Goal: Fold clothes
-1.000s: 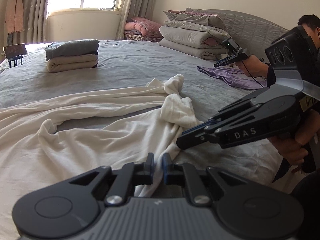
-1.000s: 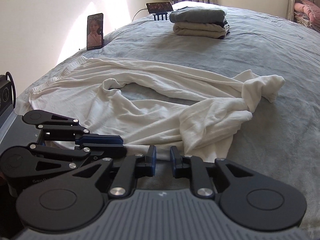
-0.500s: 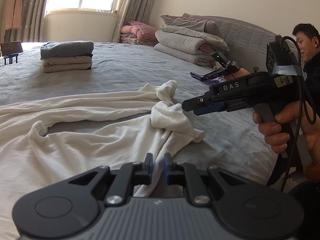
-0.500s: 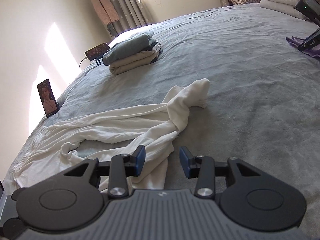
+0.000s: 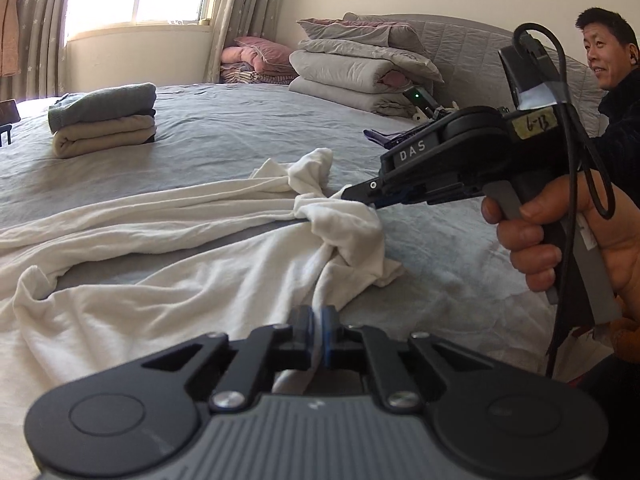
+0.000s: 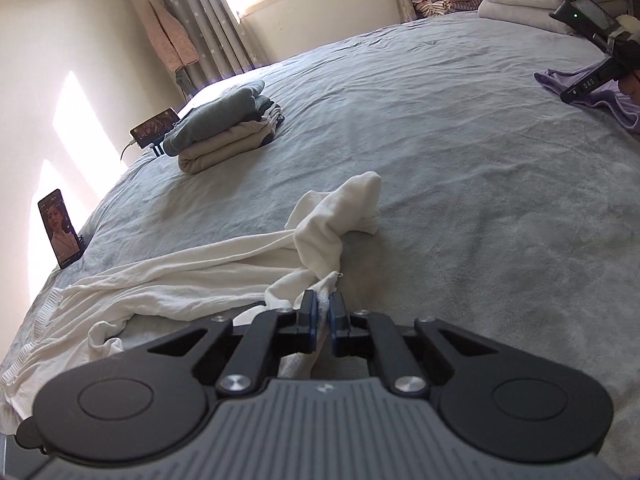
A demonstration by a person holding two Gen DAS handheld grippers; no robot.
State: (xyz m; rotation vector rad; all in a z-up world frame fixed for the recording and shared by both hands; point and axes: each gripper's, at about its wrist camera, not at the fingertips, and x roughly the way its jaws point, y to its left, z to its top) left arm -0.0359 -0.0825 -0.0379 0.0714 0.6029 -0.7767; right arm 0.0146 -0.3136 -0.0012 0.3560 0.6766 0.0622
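Note:
A white garment (image 5: 160, 280) lies crumpled across the grey bed (image 5: 240, 128), with one end twisted into a bunch (image 6: 332, 220). At the bottom of the left wrist view, my left gripper (image 5: 315, 320) is closing, its pads pressing a strip of the garment's near edge. My right gripper (image 6: 324, 308) is also closing, and its pads pinch white fabric just below the bunch. From the left wrist view the right gripper (image 5: 352, 196) comes in from the right, held by a hand (image 5: 560, 232), its tip on the bunch.
A folded stack of grey and beige clothes (image 6: 224, 132) sits at the far side. Two phones (image 6: 60, 228) (image 6: 154, 128) stand along the left edge. Another person (image 5: 616, 120) at the headboard works a purple garment (image 6: 552, 80) with another gripper (image 6: 592, 80). Quilts (image 5: 352, 68) are piled behind.
The right gripper has rolled, come down onto the bunched end and shut on the fabric; half a second ago it stood open. The left gripper has tightened on the near edge.

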